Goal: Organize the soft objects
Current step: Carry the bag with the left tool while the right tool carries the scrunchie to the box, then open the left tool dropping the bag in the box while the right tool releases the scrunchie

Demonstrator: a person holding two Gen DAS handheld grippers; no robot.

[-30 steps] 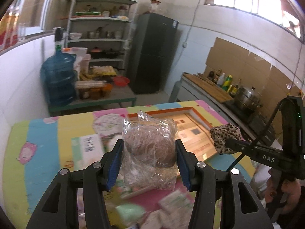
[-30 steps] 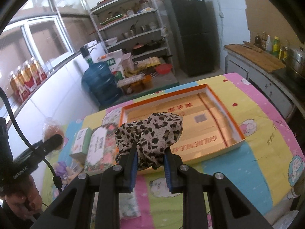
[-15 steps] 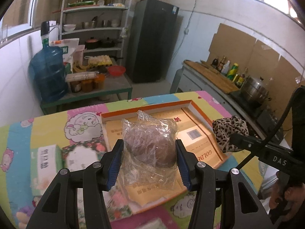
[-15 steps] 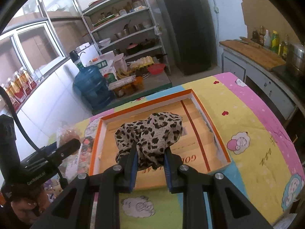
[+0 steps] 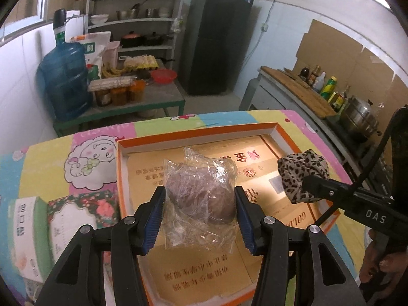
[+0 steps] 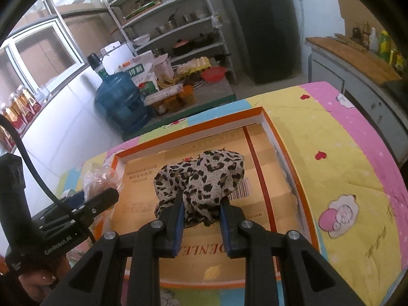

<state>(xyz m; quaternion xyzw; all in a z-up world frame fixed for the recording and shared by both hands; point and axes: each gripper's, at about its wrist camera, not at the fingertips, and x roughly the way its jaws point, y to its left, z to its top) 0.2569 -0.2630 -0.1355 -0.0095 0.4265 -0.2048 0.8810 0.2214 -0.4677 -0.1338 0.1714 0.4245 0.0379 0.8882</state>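
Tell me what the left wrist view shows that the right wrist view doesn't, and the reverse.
Left wrist only: the two tissue boxes beside the tray, and the steel pot on the counter.

Right wrist only: bottles of orange drink on the window ledge, and the tablecloth on the tray's other side.

Both: the orange-rimmed tray, the bagged brown lump in the left gripper, the leopard-print cloth in the right gripper, both above the tray.

soft window daylight, fisheye-bent edges — dark vignette, slight blur
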